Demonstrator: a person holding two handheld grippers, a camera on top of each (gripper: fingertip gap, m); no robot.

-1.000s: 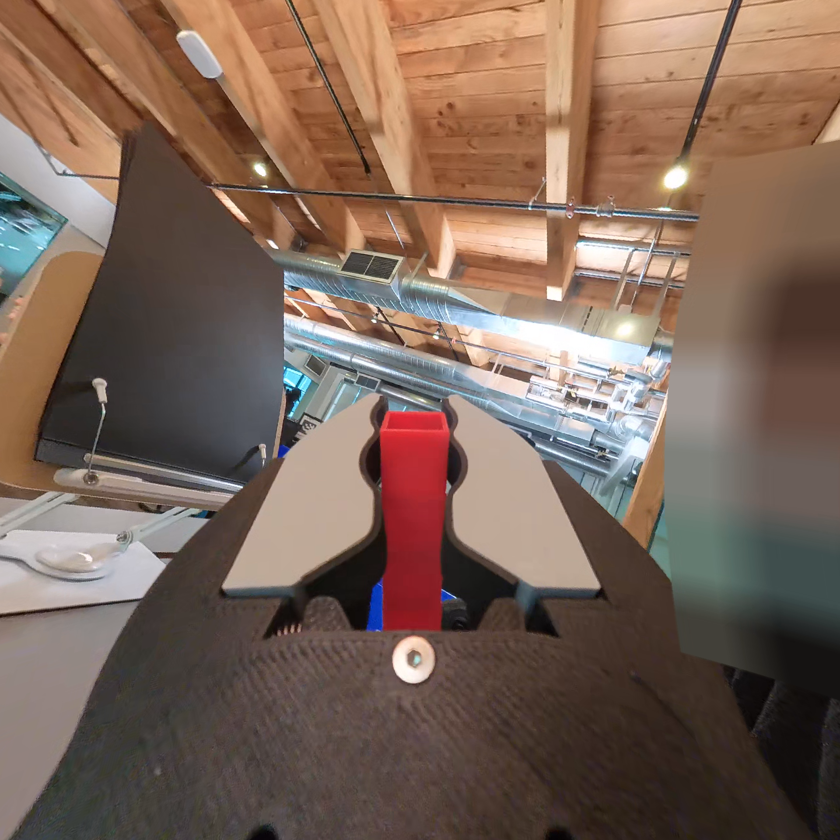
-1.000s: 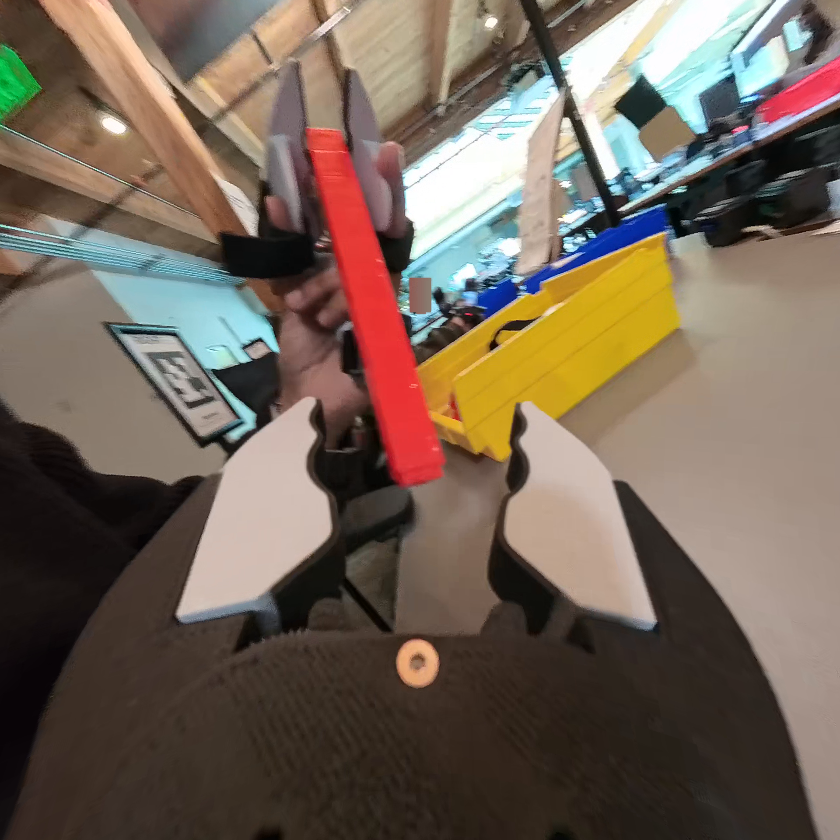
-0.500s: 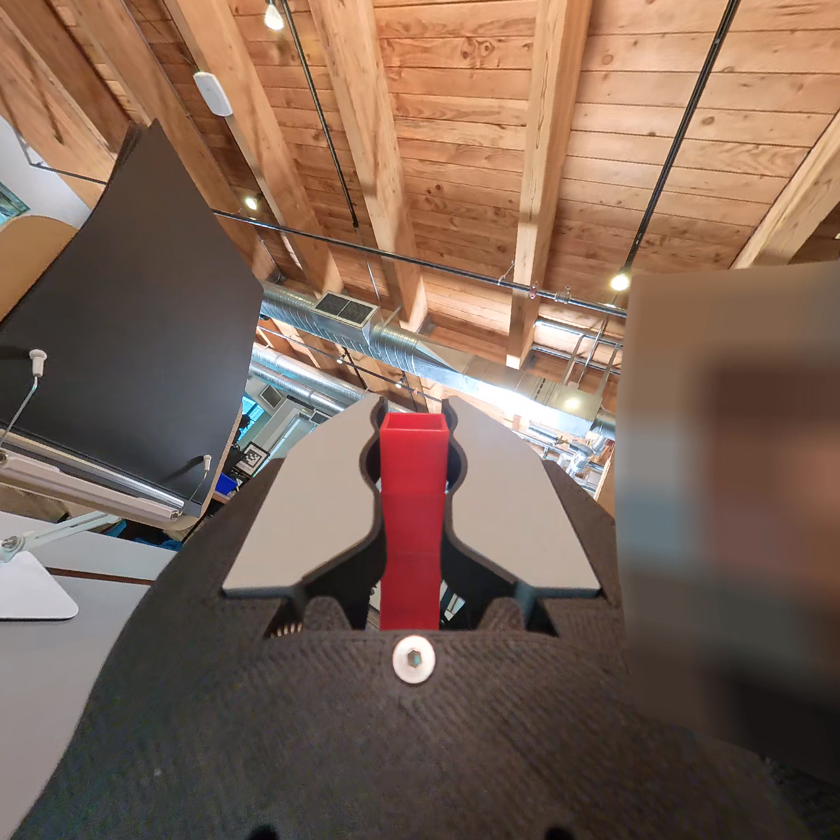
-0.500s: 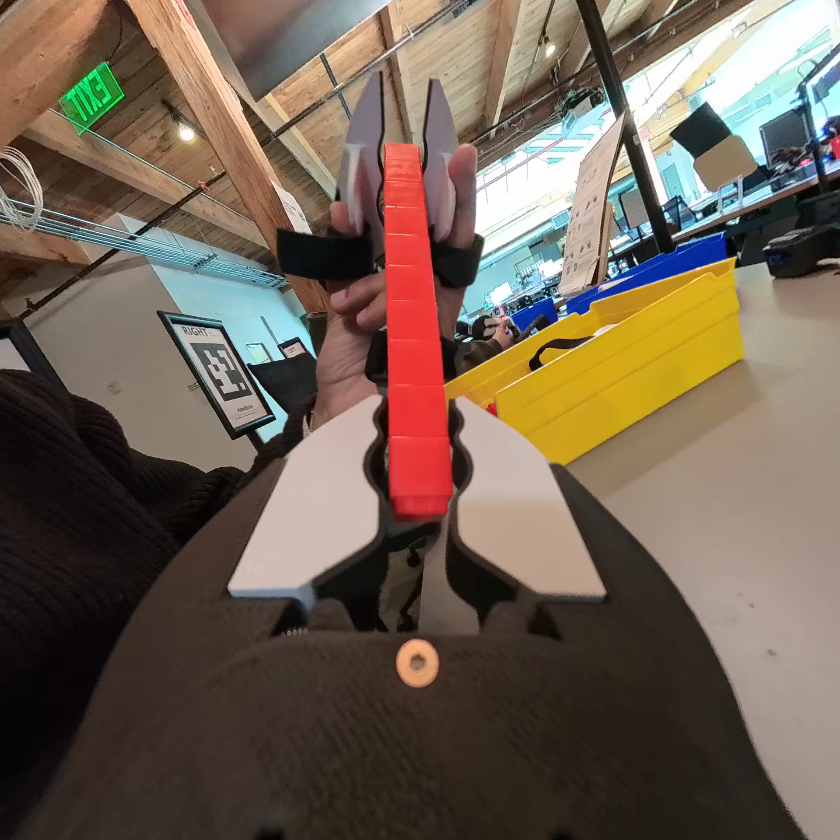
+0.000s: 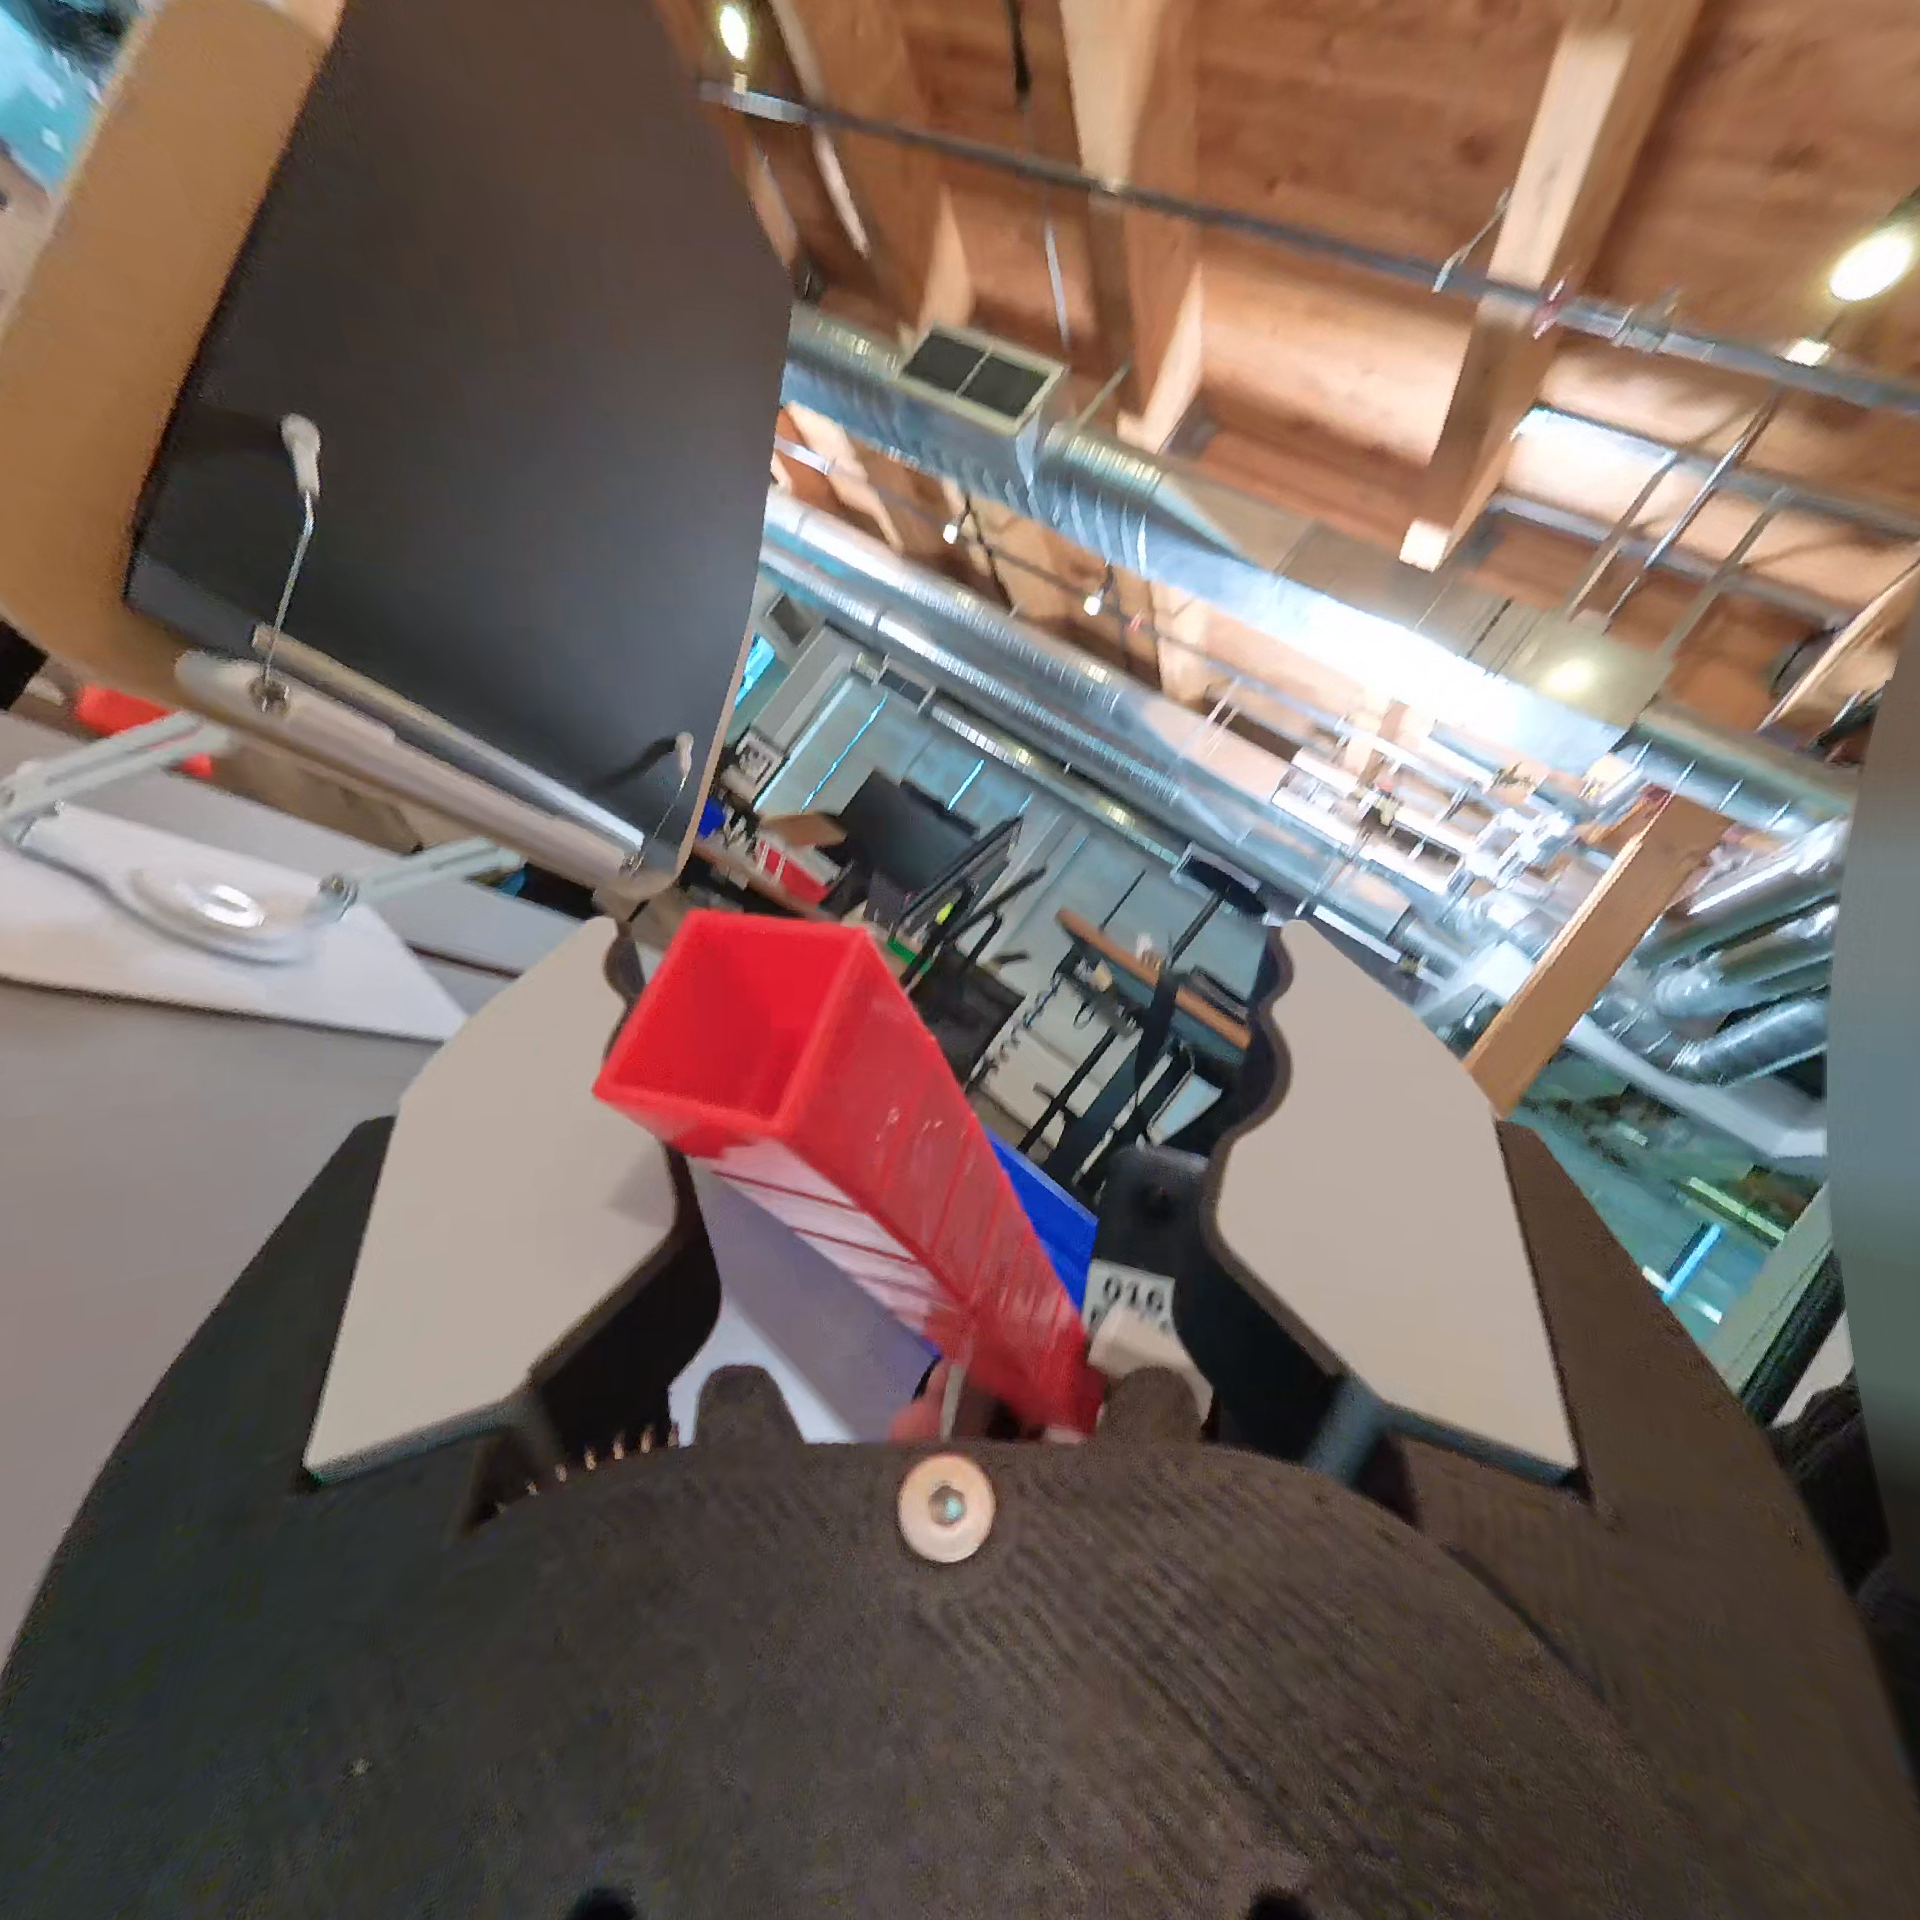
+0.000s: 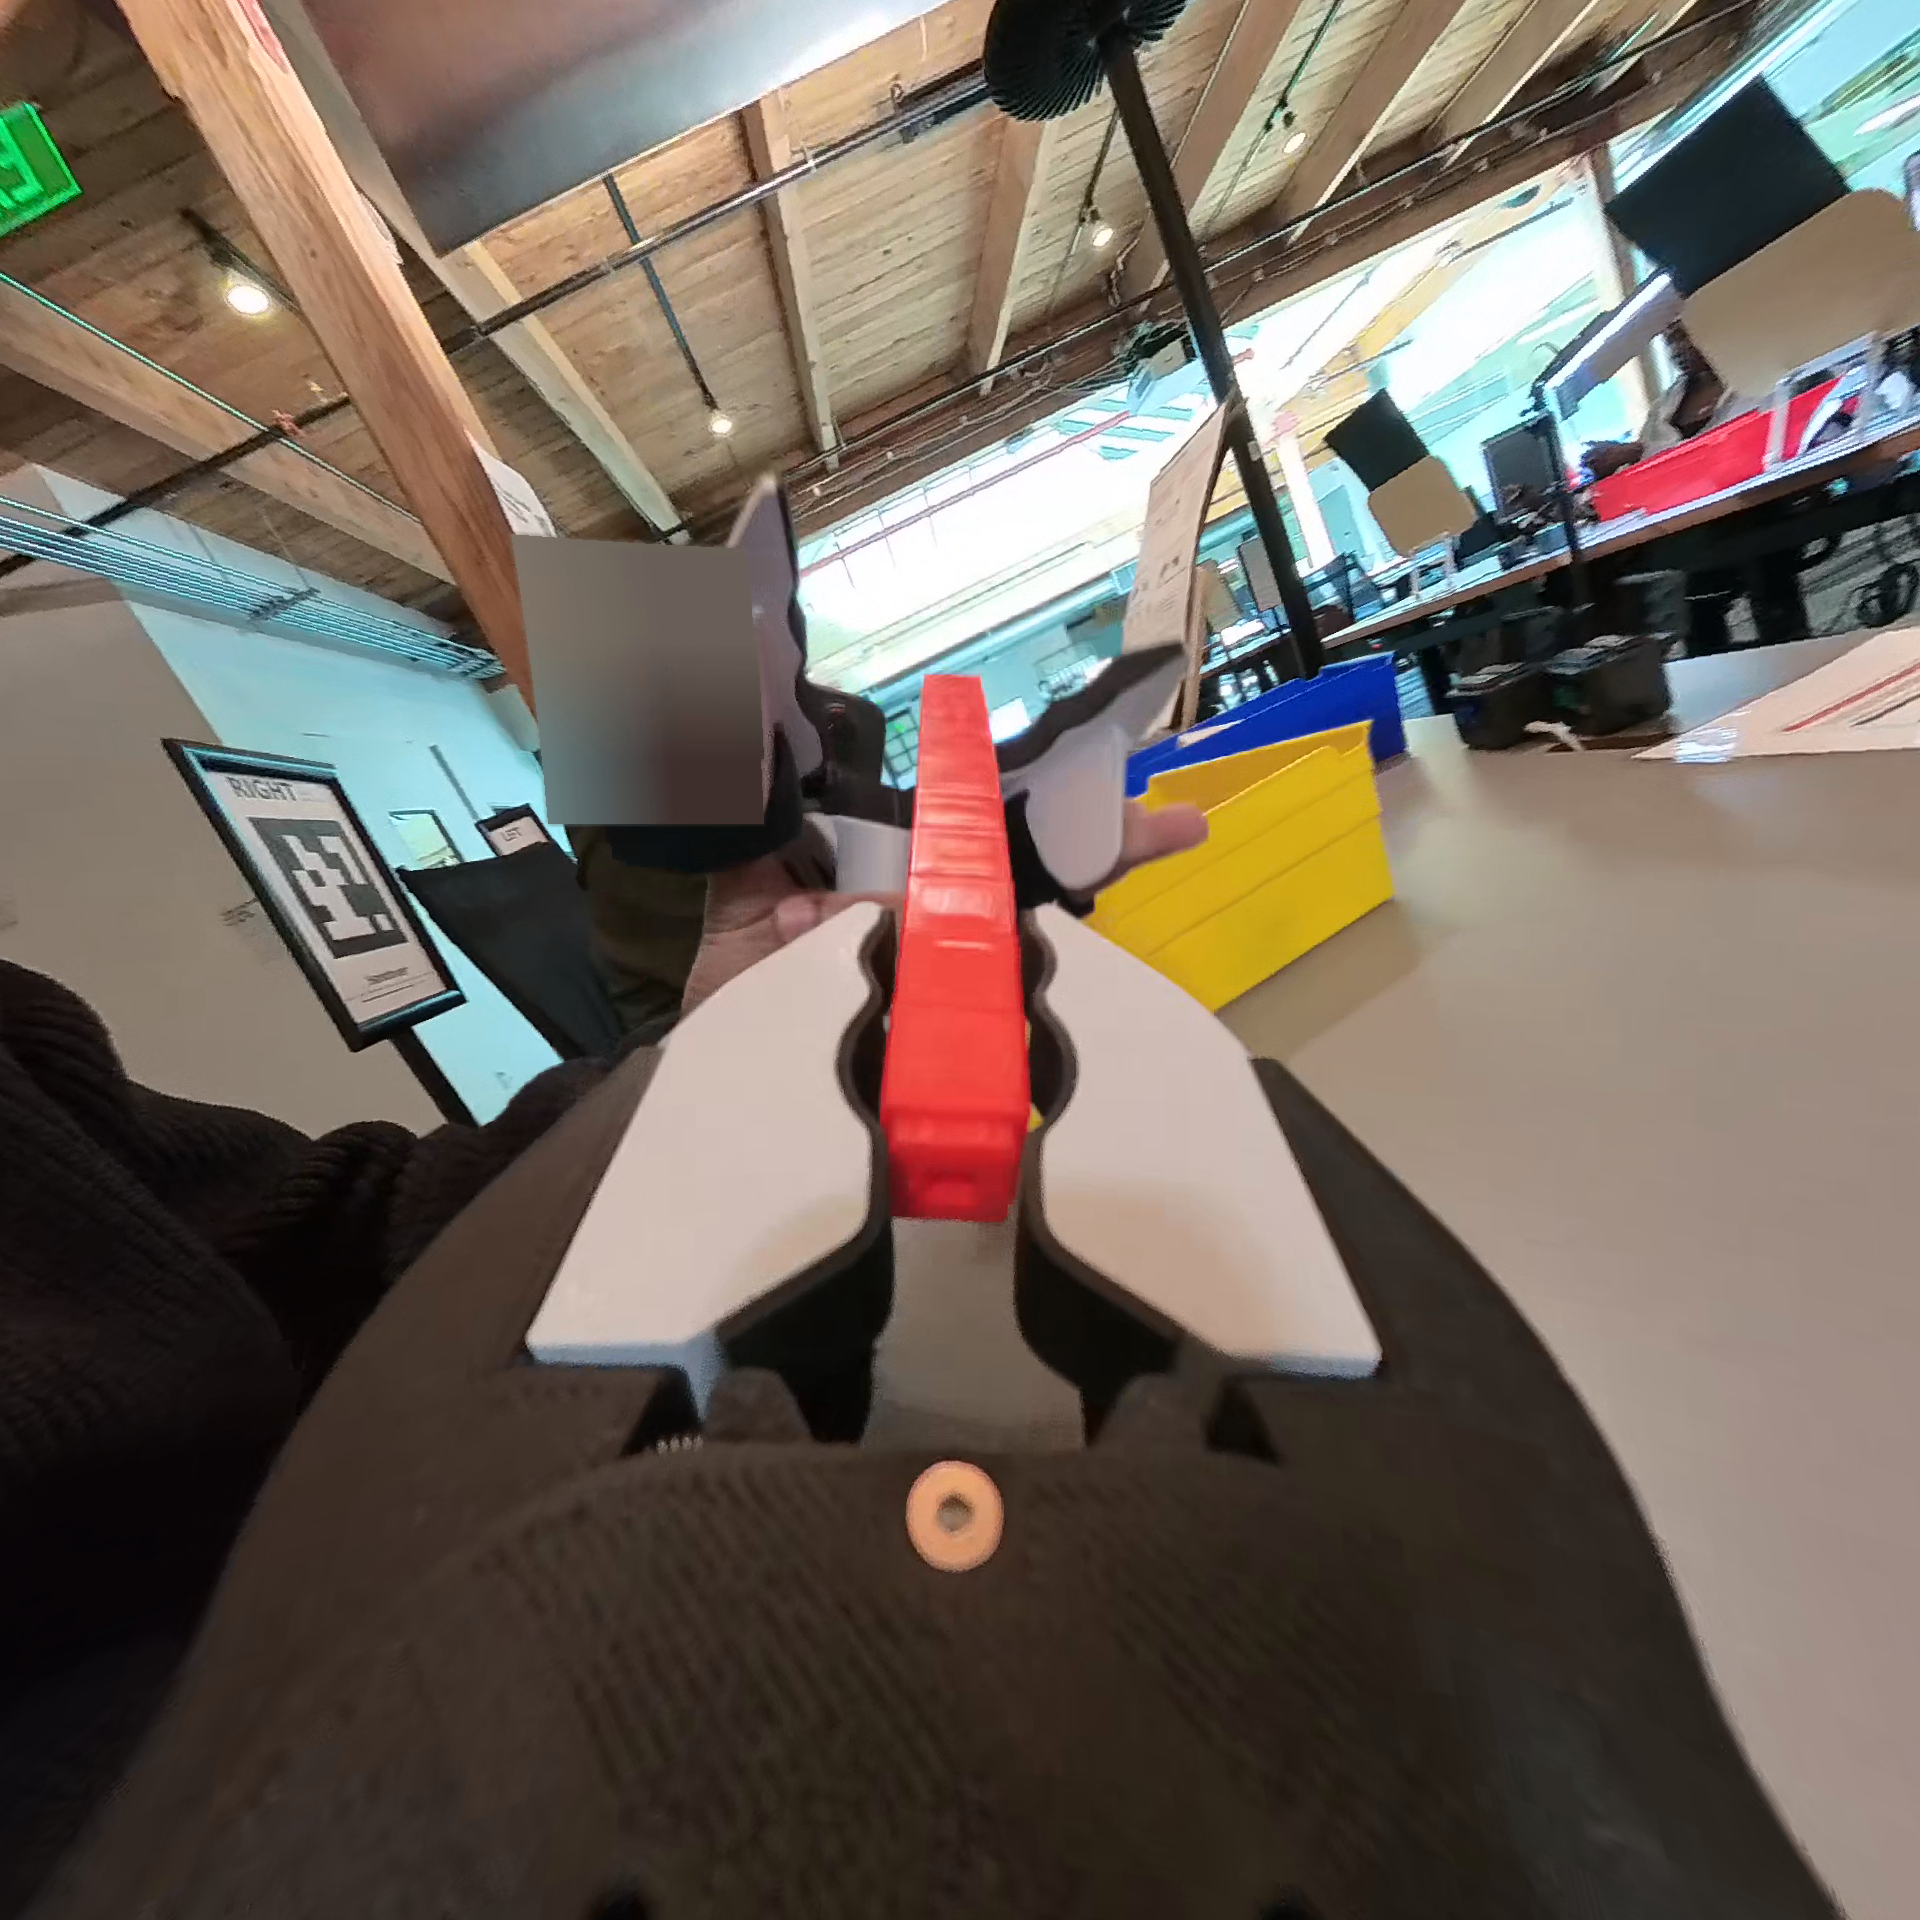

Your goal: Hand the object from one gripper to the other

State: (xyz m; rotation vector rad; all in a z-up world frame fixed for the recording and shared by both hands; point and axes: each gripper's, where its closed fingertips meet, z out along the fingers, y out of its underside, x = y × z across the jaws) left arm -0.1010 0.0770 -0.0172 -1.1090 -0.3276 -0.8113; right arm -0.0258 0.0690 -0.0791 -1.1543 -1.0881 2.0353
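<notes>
The object is a long red square bar (image 6: 956, 997). My right gripper (image 6: 951, 966) is shut on its near end, both pads pressed against its sides, and the bar points away from me. My left gripper (image 5: 940, 977) is open wide. In the left wrist view the red bar (image 5: 831, 1122) stands slanted between the spread fingers, touching neither pad, its hollow end toward the camera. In the right wrist view the left gripper (image 6: 935, 748) shows at the bar's far end with its fingers spread apart, held by a hand.
A yellow bin (image 6: 1257, 862) and a blue bin (image 6: 1288, 696) stand on the grey table (image 6: 1610, 1039) to the right. A framed marker sign (image 6: 312, 883) stands at the left. A black board on a white stand (image 5: 468, 416) is at the left in the left wrist view. One gripper's finger ends stand about 10 cm off the other's.
My left gripper has opened and let go of the red bar, which now leans free between its fingers. My right gripper, shut on the bar half a second ago, still grips it.
</notes>
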